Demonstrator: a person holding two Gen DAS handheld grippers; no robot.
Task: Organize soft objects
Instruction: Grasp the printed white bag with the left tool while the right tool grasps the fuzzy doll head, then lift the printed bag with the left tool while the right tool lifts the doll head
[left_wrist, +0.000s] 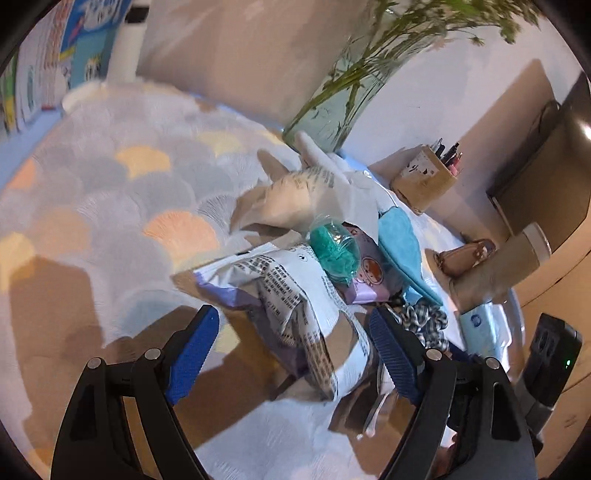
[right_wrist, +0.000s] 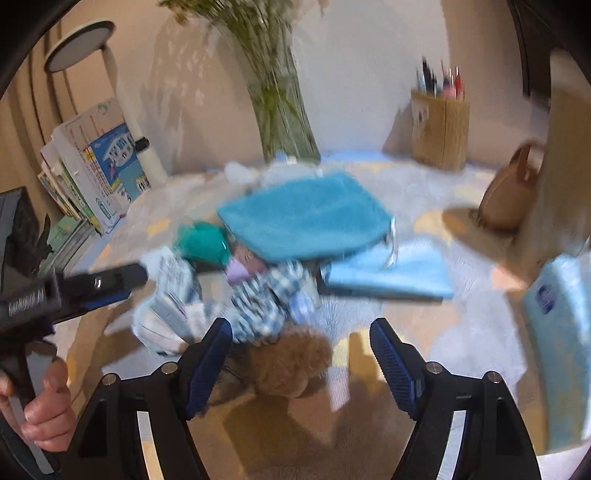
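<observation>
Hovering with jaws spread wide and gripping nothing: left gripper (left_wrist: 295, 354), poised just over a crumpled white printed packet (left_wrist: 295, 295) lying in the middle of the counter (left_wrist: 110, 192). Piling up just behind that packet: a green mesh pouf (left_wrist: 334, 251), a purple pack (left_wrist: 369, 273), a turquoise towel (left_wrist: 400, 240) and a cream bag with grey print (left_wrist: 295, 199), all touching or overlapping. Lying beside the packet, toward the right finger: a checked cloth (left_wrist: 424, 321).

Hanging open and empty as well: right gripper (right_wrist: 301, 354), nearer the front edge of the counter, with a fluffy brown ball (right_wrist: 291, 365) sitting between its blue fingers (right_wrist: 208, 363), though touching or not cannot be told through the blur. Spreading flat beyond the checked cloth: a folded pale blue cloth (right_wrist: 391, 273), partly under the turquoise towel.

Standing along the back edge by the wall: a glass vase of green stems (right_wrist: 280, 122), a pen holder (right_wrist: 439, 129) and leaning books (right_wrist: 96, 166).
</observation>
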